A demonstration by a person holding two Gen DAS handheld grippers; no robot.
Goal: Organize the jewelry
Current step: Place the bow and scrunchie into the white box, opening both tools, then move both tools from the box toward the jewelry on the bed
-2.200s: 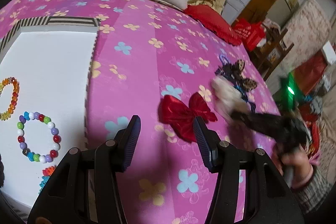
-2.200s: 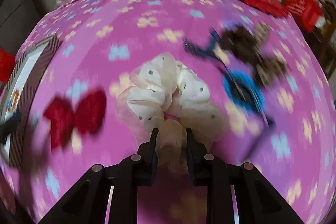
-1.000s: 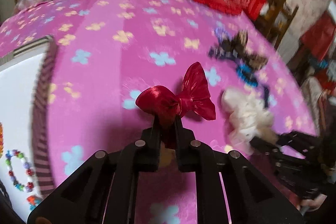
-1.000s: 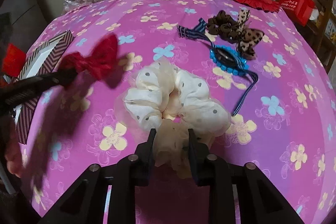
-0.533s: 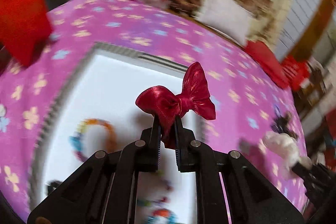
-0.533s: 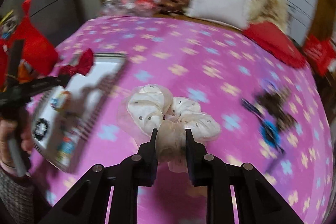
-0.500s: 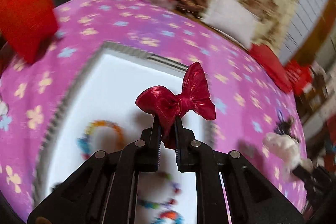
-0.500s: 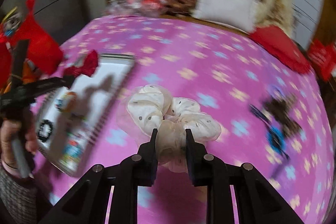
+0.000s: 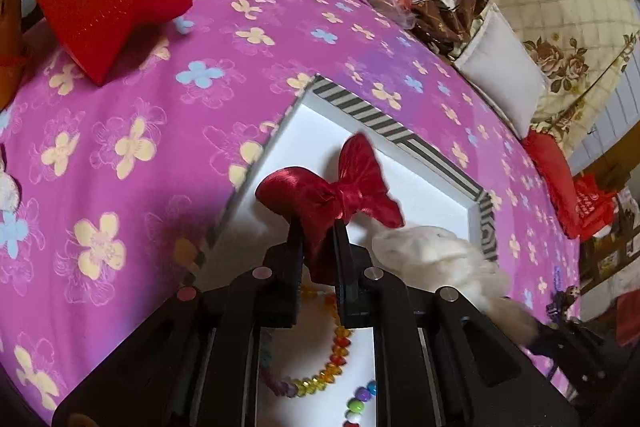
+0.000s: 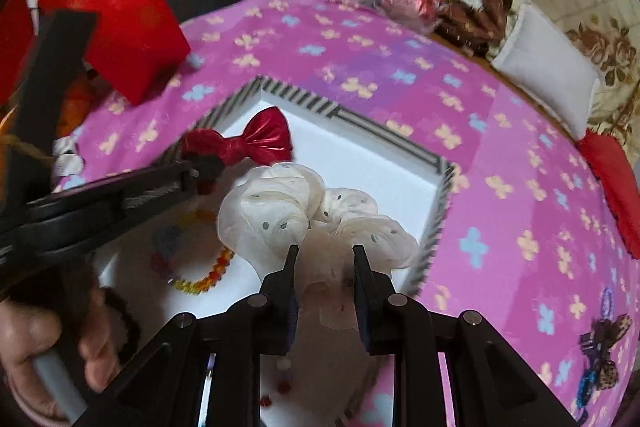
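The red satin bow [image 9: 332,187] is clamped at its lower edge by the left claw [image 9: 318,259] and is held over the white tray [image 9: 432,187], toward the tray's 12 o'clock corner. The cream dotted scrunchie [image 10: 316,215] is pinched by the right claw [image 10: 324,267], jaws pressed into its gathered fabric, above the tray's middle.

Both items are carried close together; from the left wrist the scrunchie is seen just at 4 o'clock of the bow. A collision of the two claws is judged the main risk, since both are aimed at the same open patch of tray. If the pieces are let go from height, light fabric could be expected to drift or bounce against the striped rim [image 10: 440,211] and end up on the pink flowered cloth [image 9: 120,147]. The amber bead bracelet [image 10: 208,275] lying at 7 o'clock in the tray could be covered or dragged if the scrunchie is set down on it. Fabric may also snag on a pad at release.
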